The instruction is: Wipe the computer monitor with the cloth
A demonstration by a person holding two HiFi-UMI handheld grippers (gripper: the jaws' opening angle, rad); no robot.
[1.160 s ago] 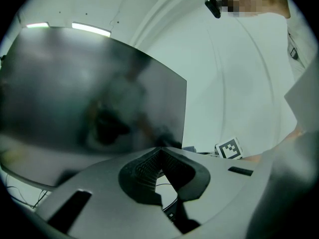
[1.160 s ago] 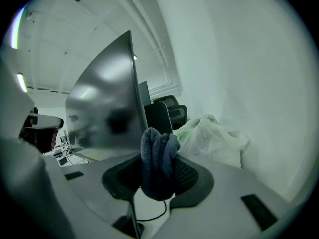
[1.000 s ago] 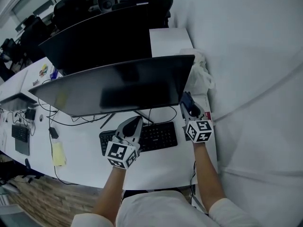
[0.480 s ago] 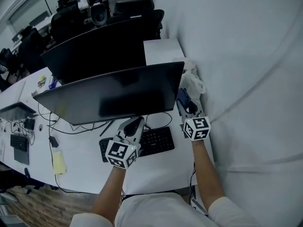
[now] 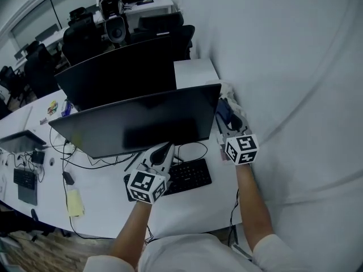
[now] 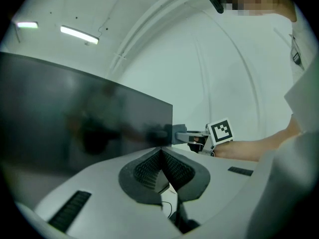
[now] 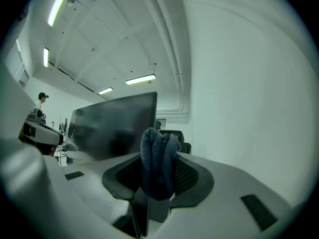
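Note:
The wide dark monitor (image 5: pixel 136 120) stands across the desk, its screen toward me. My right gripper (image 5: pixel 224 111) is off the monitor's right edge, raised above the desk, and is shut on a dark blue cloth (image 7: pixel 158 158) that bunches up between its jaws. From that gripper view the monitor (image 7: pixel 114 126) lies ahead to the left, apart from the cloth. My left gripper (image 5: pixel 165 148) sits below the screen's lower edge over the keyboard (image 5: pixel 190 176). Its jaws are shut with nothing between them (image 6: pixel 160 156), and the screen (image 6: pixel 75 123) fills that view's left.
A second dark monitor (image 5: pixel 119 67) stands back to back behind the first. A white bag (image 5: pixel 228 90) lies at the desk's right end by the wall. Cables (image 5: pixel 193 150) loop under the screen. A yellow note (image 5: pixel 75 203) lies near the front left edge.
My right gripper has lifted a little with the cloth, staying by the monitor's right edge. The left gripper has held its place near the keyboard. The head view has shifted slightly.

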